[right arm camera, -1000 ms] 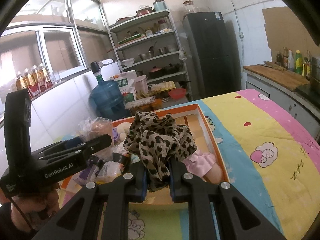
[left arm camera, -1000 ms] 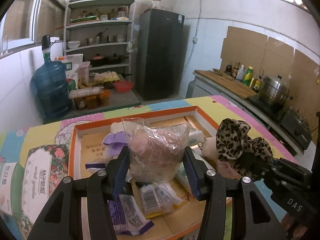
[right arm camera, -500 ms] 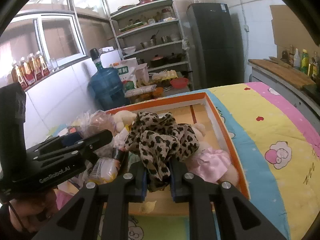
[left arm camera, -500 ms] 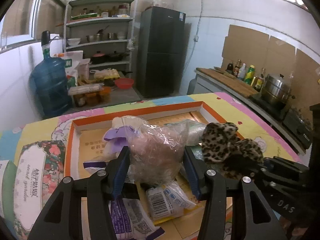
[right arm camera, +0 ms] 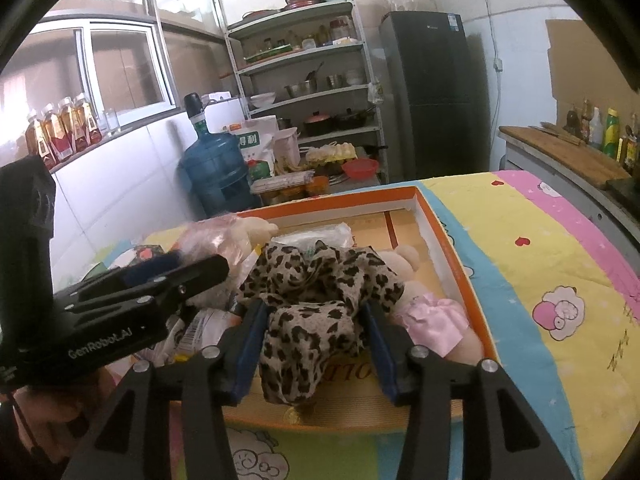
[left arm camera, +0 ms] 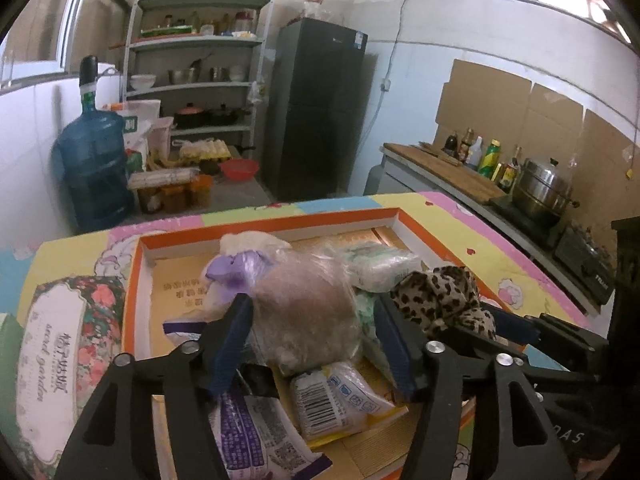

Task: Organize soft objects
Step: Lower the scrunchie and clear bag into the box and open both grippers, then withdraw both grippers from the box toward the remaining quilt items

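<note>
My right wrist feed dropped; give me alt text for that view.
The right gripper, jaws just opened, straddles a leopard cloth slumped in the orange box beside a pink-dressed doll. The left gripper reaches in alongside.

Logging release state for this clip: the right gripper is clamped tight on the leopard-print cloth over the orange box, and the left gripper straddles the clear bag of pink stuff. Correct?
Not quite. The right gripper is not clamped: its jaws have just been opening, and in the right wrist view both stand apart from the leopard-print cloth between them. The cloth does lie over the orange box, and the left gripper does straddle the clear bag of pink stuff.
</note>
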The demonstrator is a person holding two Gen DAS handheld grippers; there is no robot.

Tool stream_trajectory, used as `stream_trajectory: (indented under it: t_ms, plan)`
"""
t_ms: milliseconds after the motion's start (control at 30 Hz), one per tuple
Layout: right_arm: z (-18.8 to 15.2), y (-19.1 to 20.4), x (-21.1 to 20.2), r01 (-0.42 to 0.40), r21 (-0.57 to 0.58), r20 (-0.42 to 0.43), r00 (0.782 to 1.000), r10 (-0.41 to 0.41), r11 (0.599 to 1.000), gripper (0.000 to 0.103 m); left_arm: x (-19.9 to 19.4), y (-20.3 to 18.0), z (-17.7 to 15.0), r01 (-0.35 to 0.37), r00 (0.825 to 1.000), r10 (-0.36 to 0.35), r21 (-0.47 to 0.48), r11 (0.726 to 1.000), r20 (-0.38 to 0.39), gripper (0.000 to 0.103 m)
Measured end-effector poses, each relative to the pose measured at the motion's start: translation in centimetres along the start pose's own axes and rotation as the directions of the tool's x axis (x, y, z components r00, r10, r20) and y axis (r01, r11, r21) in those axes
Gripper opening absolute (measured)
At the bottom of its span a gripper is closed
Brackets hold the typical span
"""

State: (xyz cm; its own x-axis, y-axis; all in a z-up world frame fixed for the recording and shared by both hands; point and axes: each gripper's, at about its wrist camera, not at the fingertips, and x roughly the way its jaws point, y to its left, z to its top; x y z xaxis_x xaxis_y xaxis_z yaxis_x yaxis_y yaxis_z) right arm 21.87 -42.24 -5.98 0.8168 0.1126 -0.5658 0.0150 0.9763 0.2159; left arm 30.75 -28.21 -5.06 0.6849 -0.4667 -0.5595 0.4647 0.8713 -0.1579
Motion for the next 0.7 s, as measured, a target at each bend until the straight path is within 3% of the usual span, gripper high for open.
stream_trajectory:
  t_ms: [700]
  plan:
    - [-0.4, 0.8, -3.1, -0.007, 0.002, 0.043, 0.999, 0.007, 1.000, 0.049, -3.6, 0.0, -0.1, -0.010, 0.999, 0.011, -0.004, 1.000, 0.053, 0.067]
